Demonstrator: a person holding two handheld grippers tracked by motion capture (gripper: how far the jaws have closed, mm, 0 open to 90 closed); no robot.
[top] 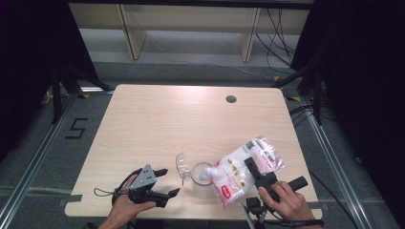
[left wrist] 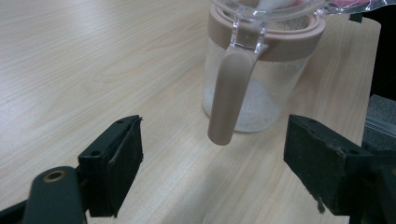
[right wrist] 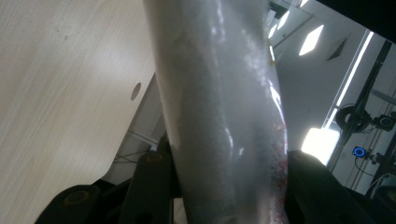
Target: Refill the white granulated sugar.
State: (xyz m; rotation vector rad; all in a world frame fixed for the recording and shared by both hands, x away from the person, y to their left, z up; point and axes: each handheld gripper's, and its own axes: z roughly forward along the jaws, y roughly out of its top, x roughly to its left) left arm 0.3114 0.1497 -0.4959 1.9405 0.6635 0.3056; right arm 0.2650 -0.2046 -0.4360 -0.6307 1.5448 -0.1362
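Observation:
A clear jar (top: 201, 174) with a beige rim stands near the table's front edge, its clear lid (top: 182, 164) flipped open to the left. In the left gripper view the jar (left wrist: 261, 88) holds a little white grain, and its beige handle (left wrist: 229, 98) points at me. My left gripper (top: 170, 182) rests open left of the jar, its jaws (left wrist: 212, 158) wide on either side of the handle without touching it. My right gripper (top: 253, 168) is shut on a plastic bag of white grain (top: 239, 174), tilted with its lower end over the jar's mouth. The bag (right wrist: 224, 116) sits squeezed between the right jaws.
The light wooden table (top: 157, 124) has a cable hole (top: 231, 99) at its far right. Black stands flank both sides and a wooden frame stands behind. The person's hands enter at the front edge. Bare tabletop lies behind the jar.

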